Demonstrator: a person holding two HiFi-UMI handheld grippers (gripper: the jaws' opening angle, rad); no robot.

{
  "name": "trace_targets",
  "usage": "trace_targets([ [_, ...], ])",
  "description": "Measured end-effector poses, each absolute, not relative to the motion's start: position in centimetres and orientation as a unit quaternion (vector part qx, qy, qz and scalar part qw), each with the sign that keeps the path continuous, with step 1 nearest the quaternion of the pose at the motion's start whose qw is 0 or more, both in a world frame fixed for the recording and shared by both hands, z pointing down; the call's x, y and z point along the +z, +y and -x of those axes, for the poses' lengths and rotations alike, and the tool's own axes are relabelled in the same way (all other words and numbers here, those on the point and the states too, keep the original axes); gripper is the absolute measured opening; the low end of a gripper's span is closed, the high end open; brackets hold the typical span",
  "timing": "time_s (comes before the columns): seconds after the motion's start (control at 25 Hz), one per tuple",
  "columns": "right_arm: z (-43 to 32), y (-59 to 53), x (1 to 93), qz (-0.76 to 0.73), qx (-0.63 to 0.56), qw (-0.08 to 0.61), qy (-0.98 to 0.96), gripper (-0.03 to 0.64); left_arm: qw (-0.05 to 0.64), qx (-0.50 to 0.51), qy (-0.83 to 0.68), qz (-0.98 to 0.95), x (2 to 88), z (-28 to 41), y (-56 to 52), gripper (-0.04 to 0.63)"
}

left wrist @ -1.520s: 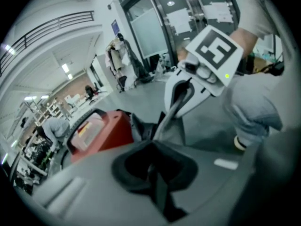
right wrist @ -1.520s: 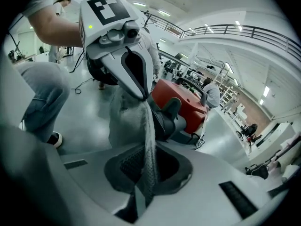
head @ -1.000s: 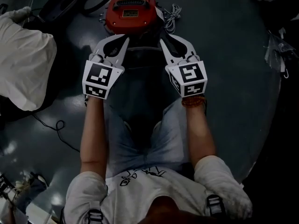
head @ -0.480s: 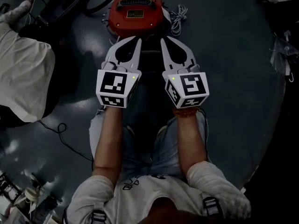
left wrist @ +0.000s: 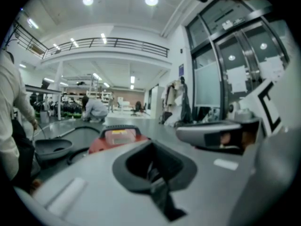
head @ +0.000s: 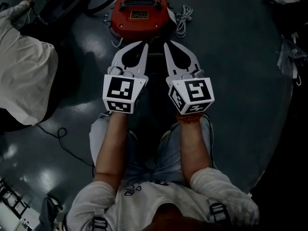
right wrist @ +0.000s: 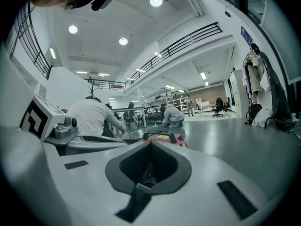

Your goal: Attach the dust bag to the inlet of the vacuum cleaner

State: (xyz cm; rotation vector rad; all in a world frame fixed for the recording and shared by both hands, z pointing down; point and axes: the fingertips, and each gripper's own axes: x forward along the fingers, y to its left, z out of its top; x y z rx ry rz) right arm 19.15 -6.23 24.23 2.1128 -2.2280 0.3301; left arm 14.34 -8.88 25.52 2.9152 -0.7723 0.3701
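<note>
The person is sitting on the dark floor (head: 231,81) with both forearms reaching straight forward over the knees, and the two grippers are lying side by side, close together but not touching. The left gripper (head: 143,44) is pointing ahead and slightly down, its marker cube (head: 122,93) facing up, and its jaws are pressing together with nothing between them. The right gripper (head: 166,44) is pointing the same way, angling a little inward, and its jaws are likewise closing on nothing. The red vacuum cleaner (head: 139,11) is standing on the floor just beyond both sets of fingertips, apart from them, with its black handle on top; both gripper views are showing it straight past the closed tips. A coiled white cord (head: 182,20) is lying beside the vacuum cleaner, beyond and to the right of the right fingertips. Well to the left of the left fingers, another person in a white shirt (head: 24,66) is bending over.
</note>
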Motion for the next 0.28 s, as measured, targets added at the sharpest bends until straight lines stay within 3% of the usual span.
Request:
trace_targets([
  [0.28,-18.56,-7.07,24.89,-0.679,0.116,0.016,-0.725,0.012,0.066,0.119,-0.259,-0.956,26.00,-13.96,-9.59,0.003],
])
